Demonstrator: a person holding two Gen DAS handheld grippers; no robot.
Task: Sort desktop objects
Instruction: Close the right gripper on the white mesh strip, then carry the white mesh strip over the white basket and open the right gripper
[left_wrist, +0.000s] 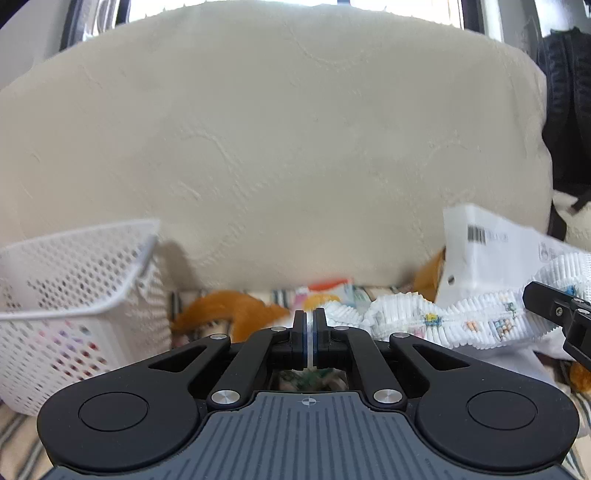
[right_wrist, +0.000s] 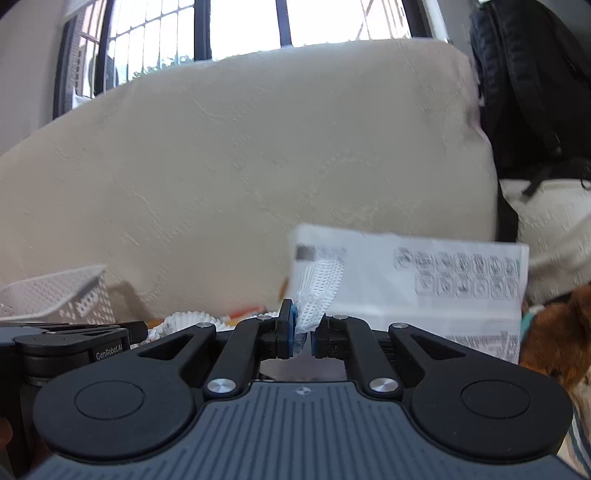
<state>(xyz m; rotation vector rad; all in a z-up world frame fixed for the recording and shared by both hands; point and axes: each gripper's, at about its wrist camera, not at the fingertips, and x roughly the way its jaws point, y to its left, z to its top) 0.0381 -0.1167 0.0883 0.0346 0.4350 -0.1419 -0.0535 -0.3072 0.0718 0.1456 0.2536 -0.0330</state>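
Cream cushion (left_wrist: 277, 147) behind; diaper (left_wrist: 424, 321) pinched between both tongs (left_wrist: 308, 321).

white perforated plastic basket (left_wrist: 74, 295): left side cut off by the picture's edge; coloured contents behind the holes too blurred to name
white printed paper packet (right_wrist: 424, 288): barcode and icon rows blurred, unreadable
orange furry thing (left_wrist: 236, 314): lower part hidden behind the left gripper (left_wrist: 308, 325)
white ruffled elastic band (left_wrist: 443, 321): small prints too small to tell
black backpack (right_wrist: 528, 92): cut off at right edge
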